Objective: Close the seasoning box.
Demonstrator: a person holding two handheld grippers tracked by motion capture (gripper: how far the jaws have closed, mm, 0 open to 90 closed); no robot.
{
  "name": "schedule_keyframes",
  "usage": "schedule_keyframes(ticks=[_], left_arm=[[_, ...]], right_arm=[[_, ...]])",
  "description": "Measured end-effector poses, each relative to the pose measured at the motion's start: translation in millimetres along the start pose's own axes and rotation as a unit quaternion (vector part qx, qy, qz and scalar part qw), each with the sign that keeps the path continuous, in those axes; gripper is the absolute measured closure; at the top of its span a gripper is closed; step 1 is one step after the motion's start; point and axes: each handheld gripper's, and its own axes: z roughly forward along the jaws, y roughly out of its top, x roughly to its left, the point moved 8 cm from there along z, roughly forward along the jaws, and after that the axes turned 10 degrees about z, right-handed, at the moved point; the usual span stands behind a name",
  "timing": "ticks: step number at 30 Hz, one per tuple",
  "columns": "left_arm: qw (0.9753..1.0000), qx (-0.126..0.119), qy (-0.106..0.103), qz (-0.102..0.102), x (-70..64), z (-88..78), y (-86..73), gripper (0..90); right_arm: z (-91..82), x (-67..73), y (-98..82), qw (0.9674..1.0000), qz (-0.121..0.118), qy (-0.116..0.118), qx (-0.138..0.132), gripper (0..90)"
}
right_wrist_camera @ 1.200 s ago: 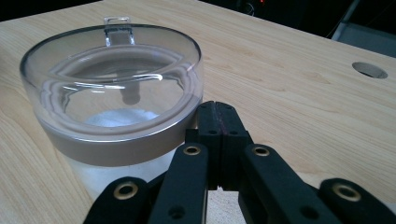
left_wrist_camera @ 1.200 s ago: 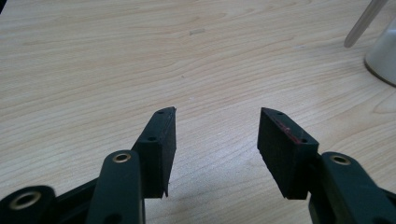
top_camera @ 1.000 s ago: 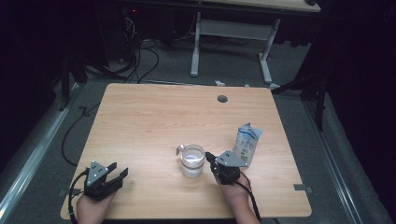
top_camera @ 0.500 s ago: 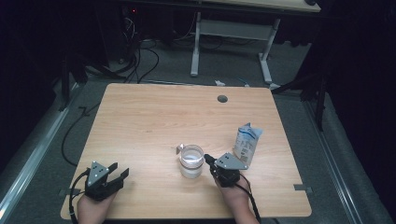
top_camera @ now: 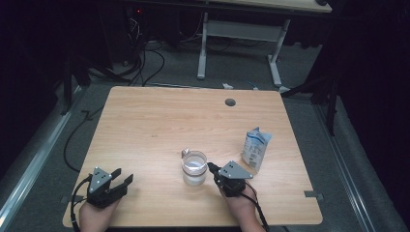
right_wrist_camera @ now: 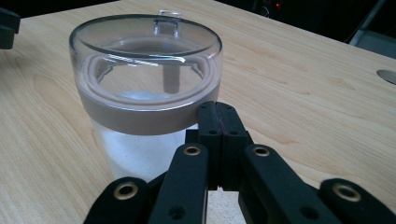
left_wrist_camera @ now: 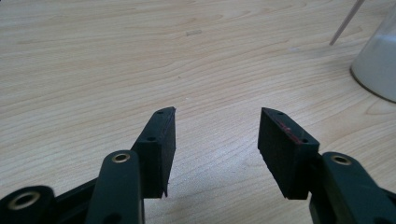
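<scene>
Near the bench's front edge, mid-width: jar (top_camera: 194, 167) upright, clear lid on, white powder inside. Right gripper (top_camera: 213, 168) just beside it at lid height, fingers pressed together, holding nothing; contact with jar unclear. Left gripper (top_camera: 122, 177) at front-left corner, fingers apart, nothing between. Carton (top_camera: 256, 149) stands toward the right edge.

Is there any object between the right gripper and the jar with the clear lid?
Nothing visible stands between them. The right gripper, jaws shut, sits right beside the jar, its tips near the band under the clear lid. The carton stands apart, on the gripper's other side.
</scene>
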Motion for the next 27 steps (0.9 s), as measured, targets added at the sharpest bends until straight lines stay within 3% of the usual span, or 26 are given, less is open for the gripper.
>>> schedule_keyframes(ticks=[27], left_arm=[[1.0000,-0.002,0.000,0.000,0.3,-0.3,0.5,46.9]], right_arm=[[1.0,33.6,0.5,0.9989,-0.025,0.039,0.001,90.0]])
